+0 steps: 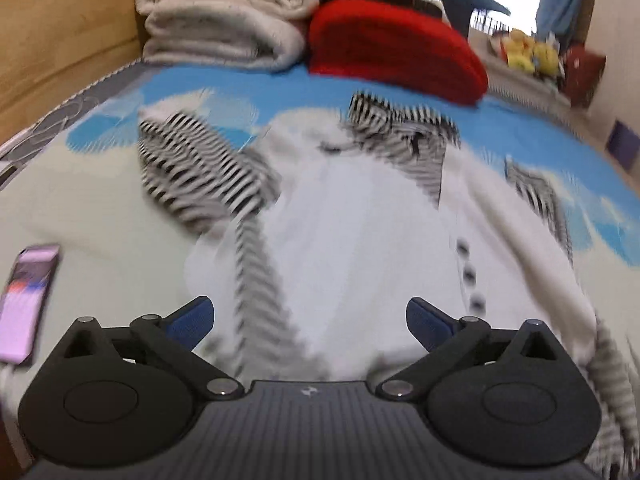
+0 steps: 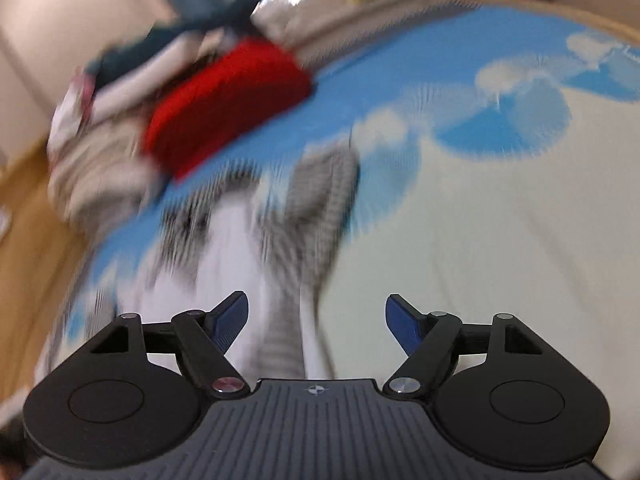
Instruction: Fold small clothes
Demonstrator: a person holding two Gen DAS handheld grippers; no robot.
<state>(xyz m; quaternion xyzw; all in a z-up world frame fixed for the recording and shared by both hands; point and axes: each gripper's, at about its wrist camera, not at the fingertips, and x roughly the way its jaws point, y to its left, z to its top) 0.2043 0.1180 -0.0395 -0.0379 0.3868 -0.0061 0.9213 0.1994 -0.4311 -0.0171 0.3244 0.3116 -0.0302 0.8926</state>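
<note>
Below both tools | white striped garment [image 1: 360, 220] on bedsheet [image 1: 100, 208] | left tool [image 1: 310, 320], right tool [image 2: 316, 320] spread, empty

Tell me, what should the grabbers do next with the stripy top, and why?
Probably reach the left gripper for the striped sleeve and fold it inward: both grippers are open and empty, and the white top lies spread with that sleeve sticking out.

The small garment [image 1: 360, 208] lies spread on the bed sheet [image 1: 100, 208], filling the middle of the left wrist view, with one sleeve [image 1: 200, 168] reaching toward ten o'clock. Behind it, the folded towels [image 1: 224, 16] sit at eleven o'clock and the cushion [image 1: 392, 48] at one o'clock just beside them. A phone [image 1: 28, 300] lies on the sheet at eight o'clock, well apart from the garment.
</note>
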